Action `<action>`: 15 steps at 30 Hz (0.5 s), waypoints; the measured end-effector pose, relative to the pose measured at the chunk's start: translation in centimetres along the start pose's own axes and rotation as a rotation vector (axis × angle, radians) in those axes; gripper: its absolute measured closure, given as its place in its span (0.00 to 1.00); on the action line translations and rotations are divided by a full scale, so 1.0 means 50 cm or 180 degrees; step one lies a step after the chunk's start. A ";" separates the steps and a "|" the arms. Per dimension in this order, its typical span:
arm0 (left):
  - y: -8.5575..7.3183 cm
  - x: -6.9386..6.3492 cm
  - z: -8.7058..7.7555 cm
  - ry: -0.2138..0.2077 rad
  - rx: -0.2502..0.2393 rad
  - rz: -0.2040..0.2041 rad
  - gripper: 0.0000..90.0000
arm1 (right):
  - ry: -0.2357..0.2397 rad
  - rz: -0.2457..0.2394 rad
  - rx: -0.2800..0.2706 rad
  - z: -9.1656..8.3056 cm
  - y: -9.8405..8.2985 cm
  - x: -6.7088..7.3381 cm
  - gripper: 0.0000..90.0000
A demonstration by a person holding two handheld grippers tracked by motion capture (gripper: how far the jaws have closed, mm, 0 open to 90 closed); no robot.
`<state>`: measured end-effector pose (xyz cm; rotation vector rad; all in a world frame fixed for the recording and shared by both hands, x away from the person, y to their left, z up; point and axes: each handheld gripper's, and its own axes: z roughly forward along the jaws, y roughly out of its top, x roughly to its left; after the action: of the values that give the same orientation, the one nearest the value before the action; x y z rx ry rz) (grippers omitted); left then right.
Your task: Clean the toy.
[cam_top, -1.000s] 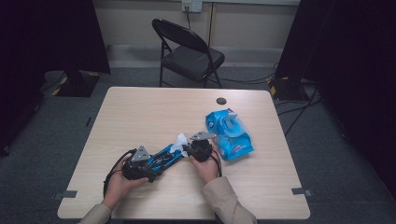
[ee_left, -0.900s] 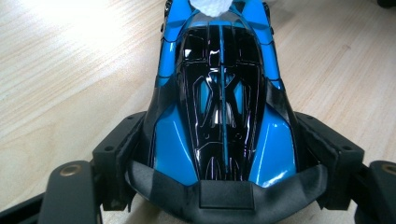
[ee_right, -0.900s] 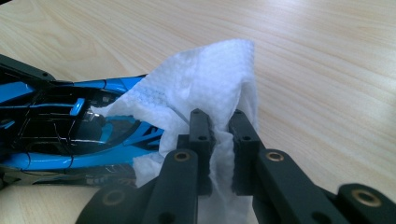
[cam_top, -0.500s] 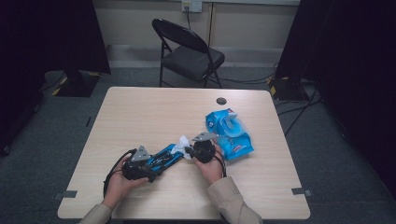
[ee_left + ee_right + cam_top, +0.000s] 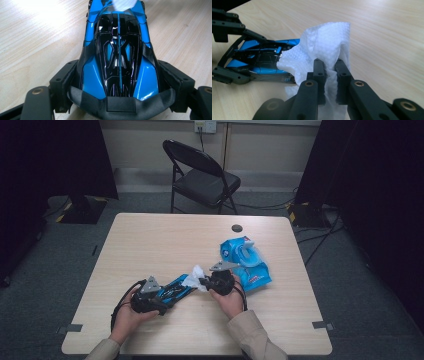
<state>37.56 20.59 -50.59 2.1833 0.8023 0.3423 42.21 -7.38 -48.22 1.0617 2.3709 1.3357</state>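
- On a pale wooden tabletop (image 5: 165,245), a person cleans a blue and black toy car (image 5: 175,289) with a white wipe (image 5: 195,277).
- The left gripper (image 5: 165,296) grasps the toy car (image 5: 120,62) across its rear, a jaw pressed against each flank, pinning it down in the near-left part of the tabletop.
- In the high view the car's long axis runs from about 8 o'clock at the tail to 2 o'clock at the nose, pointing straight at the right gripper (image 5: 204,282).
- The right gripper (image 5: 329,72) is clenched on the wipe (image 5: 322,50), the folds pinched between its narrow jaws and billowing out ahead of them.
- From the right gripper the car lies at about 8 o'clock in the high view; in the right gripper view the toy car (image 5: 262,60) sits at 10 o'clock, side-on, with the wipe's edge just meeting its nose.
- In the left gripper view the wipe (image 5: 123,3) shows at 12 o'clock, over the front of the bodywork.
- The right gripper is plainly the nearer one to the unwiped length; a pass would likely have to travel along that axis, nose toward tail.
- A blue wipes packet (image 5: 245,262) lies at 2 o'clock of the right gripper, close behind it.
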 end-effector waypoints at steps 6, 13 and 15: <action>0.000 0.000 0.000 0.0002 0.0001 -0.0001 0.27 | -0.0016 0.0110 -0.0134 -0.028 0.015 -0.017 0.92; 0.000 -0.001 -0.001 0.0005 0.0005 -0.0005 0.27 | 0.0009 0.0082 -0.0154 -0.038 0.030 -0.024 0.92; -0.001 -0.001 -0.001 0.0003 0.0004 -0.0012 0.26 | 0.0001 0.0096 -0.0157 -0.042 0.030 -0.026 0.92</action>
<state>37.49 20.63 -50.58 2.1827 0.8071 0.3411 42.78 -9.14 -46.02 1.0876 2.3184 1.3970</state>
